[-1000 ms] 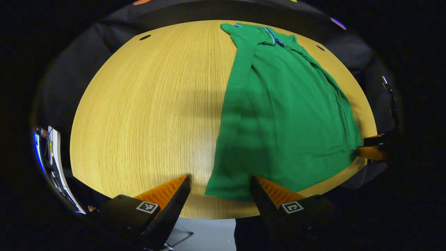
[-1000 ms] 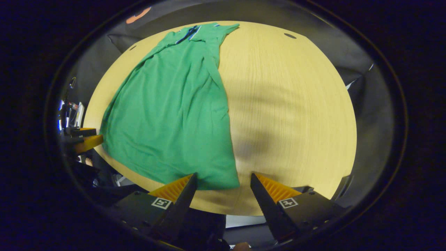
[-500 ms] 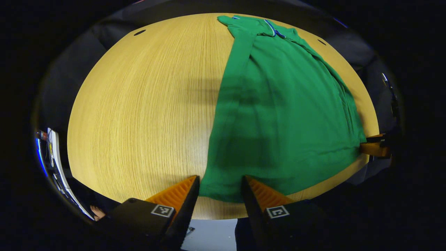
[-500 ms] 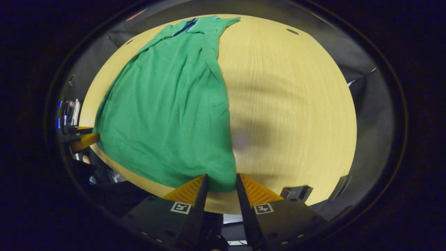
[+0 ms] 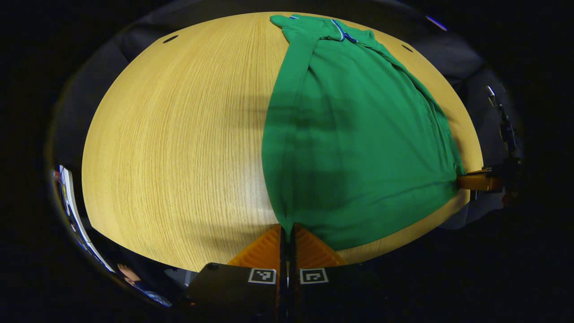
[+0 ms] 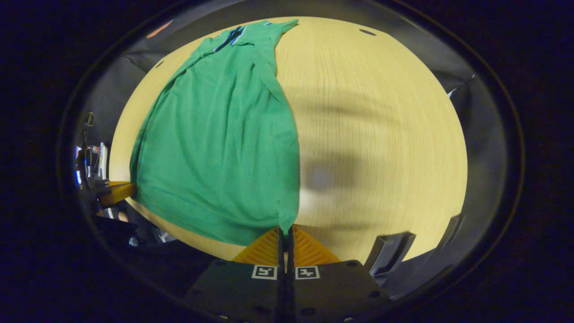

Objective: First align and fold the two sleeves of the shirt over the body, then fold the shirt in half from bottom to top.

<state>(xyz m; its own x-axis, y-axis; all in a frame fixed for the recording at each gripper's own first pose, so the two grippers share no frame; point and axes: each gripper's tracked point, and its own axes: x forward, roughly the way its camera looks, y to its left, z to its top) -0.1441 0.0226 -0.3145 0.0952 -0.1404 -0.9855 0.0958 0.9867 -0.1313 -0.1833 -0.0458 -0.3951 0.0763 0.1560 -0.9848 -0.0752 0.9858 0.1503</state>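
**Both grippers clamped on the shirt's bottom corners**

Left gripper (image 5: 287, 229): fingers pressed together, thin fold of green fabric pinched between them at the hem corner nearest this camera. Right gripper (image 6: 285, 232): same, fingers closed tight on the opposite hem corner. Each gripper also shows far off in the other's view, at the shirt's far hem corner.

Shirt (image 5: 354, 134) lies flat on the round wooden table (image 5: 179, 134), collar with blue trim at the far edge, hem toward the near edge. Both sleeves are already folded in over the body, giving long straight side edges. Fabric is drawn to a point at each clamped corner. Hem sits just beside the table's near rim.
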